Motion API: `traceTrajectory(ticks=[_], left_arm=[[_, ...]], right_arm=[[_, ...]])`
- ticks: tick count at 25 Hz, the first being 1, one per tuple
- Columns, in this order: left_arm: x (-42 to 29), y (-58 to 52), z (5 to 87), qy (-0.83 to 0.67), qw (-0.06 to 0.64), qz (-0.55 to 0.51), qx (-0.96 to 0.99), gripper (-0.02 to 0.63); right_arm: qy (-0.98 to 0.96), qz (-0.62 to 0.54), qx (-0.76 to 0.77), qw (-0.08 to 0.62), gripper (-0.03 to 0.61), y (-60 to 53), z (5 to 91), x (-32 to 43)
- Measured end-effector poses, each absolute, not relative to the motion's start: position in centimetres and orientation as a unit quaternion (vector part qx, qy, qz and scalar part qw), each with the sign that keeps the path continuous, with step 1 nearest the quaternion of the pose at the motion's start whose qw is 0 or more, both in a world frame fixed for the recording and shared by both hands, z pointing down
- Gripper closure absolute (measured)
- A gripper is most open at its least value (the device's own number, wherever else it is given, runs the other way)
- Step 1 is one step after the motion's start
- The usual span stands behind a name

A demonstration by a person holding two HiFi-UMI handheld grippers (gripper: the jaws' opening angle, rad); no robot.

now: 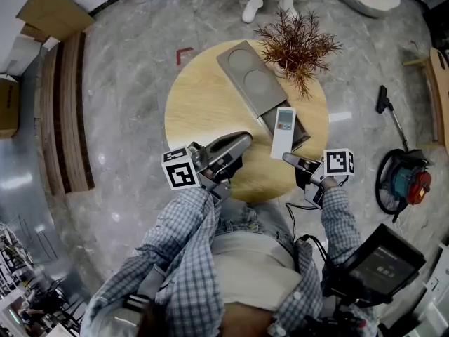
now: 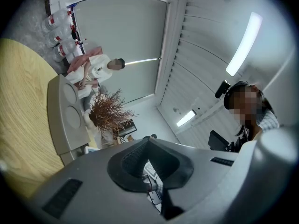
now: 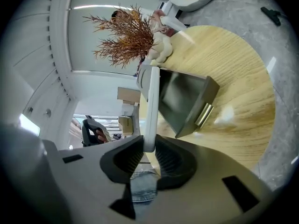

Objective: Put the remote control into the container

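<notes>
Nearest, the left gripper hangs just short of the container, its jaws pressed together on nothing. To the right of it, the right gripper clamps the remote by its near end. The far end reaches over the container's open near part — whether it touches there I cannot tell. Just beyond the container stands a dried plant.

Table: was round and wooden, on a grey floor.
Container: grey, lay on the table beside a dried plant.
Remote control: white, overlapped the container's open near end; its near end met the right gripper.
Left gripper: was over the table's near edge, apart from the remote control.
</notes>
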State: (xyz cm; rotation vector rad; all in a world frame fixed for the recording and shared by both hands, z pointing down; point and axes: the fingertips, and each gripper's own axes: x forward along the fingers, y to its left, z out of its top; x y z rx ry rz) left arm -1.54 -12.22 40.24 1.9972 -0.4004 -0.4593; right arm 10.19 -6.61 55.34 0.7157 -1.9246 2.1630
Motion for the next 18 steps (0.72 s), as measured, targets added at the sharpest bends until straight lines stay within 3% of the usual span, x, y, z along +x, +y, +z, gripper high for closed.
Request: traceTrajectory(ticks=[18], left_arm=[[-0.5,-12.7,41.1,-0.169,0.5,-0.16,0.834,0.606]], right_arm=[[-0.611,0.76,0.216,0.047,0.492,-8.9,56.6,9.3]])
